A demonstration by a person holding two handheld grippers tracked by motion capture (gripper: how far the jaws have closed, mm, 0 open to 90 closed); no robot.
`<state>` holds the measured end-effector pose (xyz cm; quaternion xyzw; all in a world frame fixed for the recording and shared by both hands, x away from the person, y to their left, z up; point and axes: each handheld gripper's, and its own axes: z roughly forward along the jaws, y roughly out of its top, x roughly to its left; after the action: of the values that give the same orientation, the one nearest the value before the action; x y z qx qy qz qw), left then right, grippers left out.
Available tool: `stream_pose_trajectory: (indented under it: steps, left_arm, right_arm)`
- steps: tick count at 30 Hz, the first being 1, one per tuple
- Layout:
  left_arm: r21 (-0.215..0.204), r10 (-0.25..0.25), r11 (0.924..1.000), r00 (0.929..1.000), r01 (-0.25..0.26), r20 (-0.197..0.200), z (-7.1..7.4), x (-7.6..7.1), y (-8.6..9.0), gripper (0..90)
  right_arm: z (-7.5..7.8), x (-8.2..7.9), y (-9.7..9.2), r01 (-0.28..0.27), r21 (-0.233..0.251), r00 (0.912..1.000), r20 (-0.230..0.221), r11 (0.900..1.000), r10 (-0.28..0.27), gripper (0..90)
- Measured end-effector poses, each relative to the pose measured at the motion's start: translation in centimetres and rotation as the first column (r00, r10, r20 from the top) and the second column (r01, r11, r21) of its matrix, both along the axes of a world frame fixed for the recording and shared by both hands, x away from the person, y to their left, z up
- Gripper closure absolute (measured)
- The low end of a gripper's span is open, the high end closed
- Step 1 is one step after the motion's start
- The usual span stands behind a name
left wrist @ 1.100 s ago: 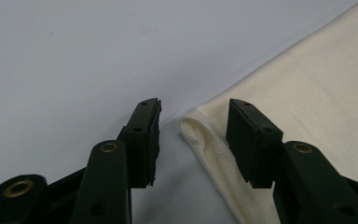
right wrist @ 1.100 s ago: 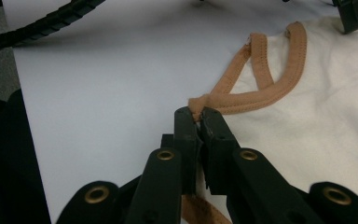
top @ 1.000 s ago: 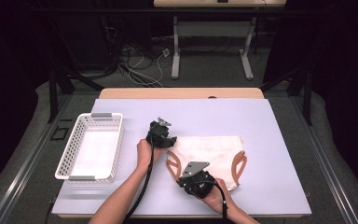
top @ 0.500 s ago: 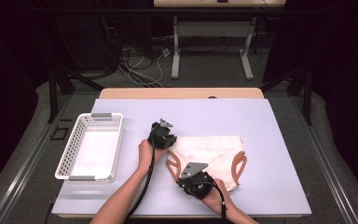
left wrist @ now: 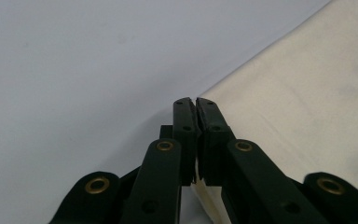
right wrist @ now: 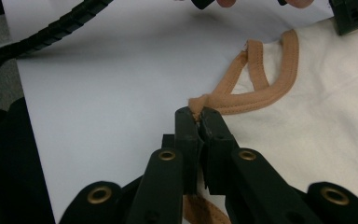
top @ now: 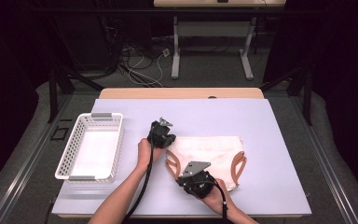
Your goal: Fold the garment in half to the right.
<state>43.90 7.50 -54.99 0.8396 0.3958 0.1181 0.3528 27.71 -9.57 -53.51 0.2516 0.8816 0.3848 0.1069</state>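
High view: underwear [top: 209, 151] lying flat on desk [top: 270, 135]; left claw [top: 167, 140] pinching top corner, right claw [top: 186, 179] clamping orange trim. Risk: thin fabric slipping, uneven lifting bunching cloth.

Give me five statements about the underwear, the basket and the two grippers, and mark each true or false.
1. The left gripper is shut on a corner of the cream underwear. True.
2. The right gripper pinches the orange trim. True.
3. The white basket holds the underwear. False: the underwear lies flat on the table, right of the basket.
4. The right gripper's jaws stand wide open. False: they are closed on the trim.
5. The basket sits left of both hands in the high view. True.
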Motion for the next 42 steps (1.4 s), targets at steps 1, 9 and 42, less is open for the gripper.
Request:
stream_pose_trajectory:
  steps: [1,9,42]
  left_arm:
    - [-0.008,0.009,0.9999,1.0000,-0.009,-0.001,0.0,0.0,0.0,87.5]
    - [0.012,0.000,0.9999,0.9999,0.000,0.011,1.0,0.0,0.5,87.5]
    - [0.093,0.005,0.9957,0.9981,-0.010,0.061,4.4,0.6,1.9,87.3]
  right_arm:
    - [0.0,0.0,0.0,-0.001,0.000,1.0000,-0.001,1.0000,0.001,86.9]
    - [0.6,0.0,-0.1,0.012,0.050,0.9999,0.002,0.9987,-0.012,86.9]
    - [2.5,0.3,0.6,0.037,0.195,0.9985,0.034,0.9802,-0.044,86.8]
